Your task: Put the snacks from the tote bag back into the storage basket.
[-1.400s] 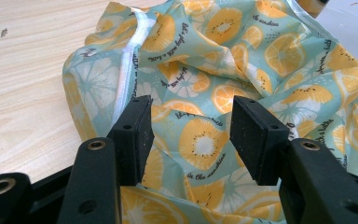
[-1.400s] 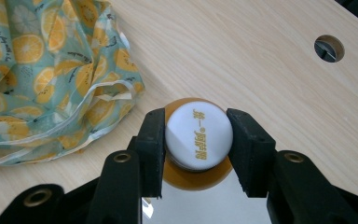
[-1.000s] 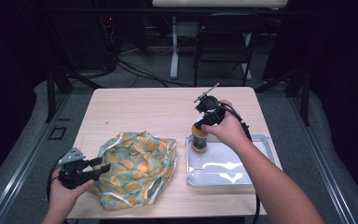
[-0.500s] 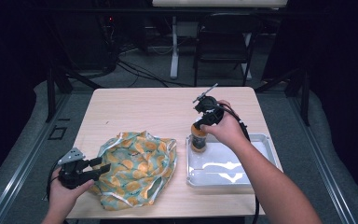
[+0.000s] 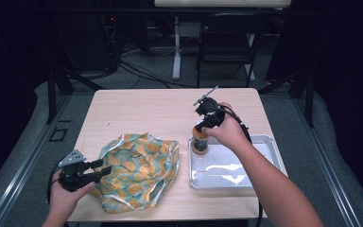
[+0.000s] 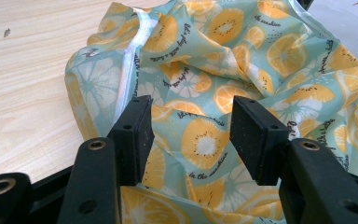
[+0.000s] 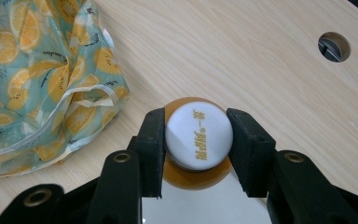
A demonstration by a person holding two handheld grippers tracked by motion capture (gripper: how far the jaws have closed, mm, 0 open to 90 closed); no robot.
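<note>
bag and bottle in a paused scene: set against the two pictures from the second before, nothing on the table has shifted, and both hands sit where they were.

the pale wooden table carries everything. the bag, a crumpled cloth printed with orange and kiwi slices, lies in a loose heap just beside the tray, on the side of the person's left hand, its white-trimmed edge turned up. the tray, a shallow white one, rests at the table's edge nearest the person's right arm. the bottle, small and amber with a white cap, stands upright at the tray's corner nearest the bag, and the right gripper view looks straight down on its cap.

the right gripper comes down from above, its jaws closed against both sides of the bottle's cap at a middling width. the left gripper rests at the far side of the bag from the tray, its jaws apart and level over the cloth, with folds lying between them but not pinched.

with no change to report, the work looks to be held at the grasp: the bottle is gripped but not seen lifted clear of the tray, and the bag's mouth is not yet opened to receive it.
</note>
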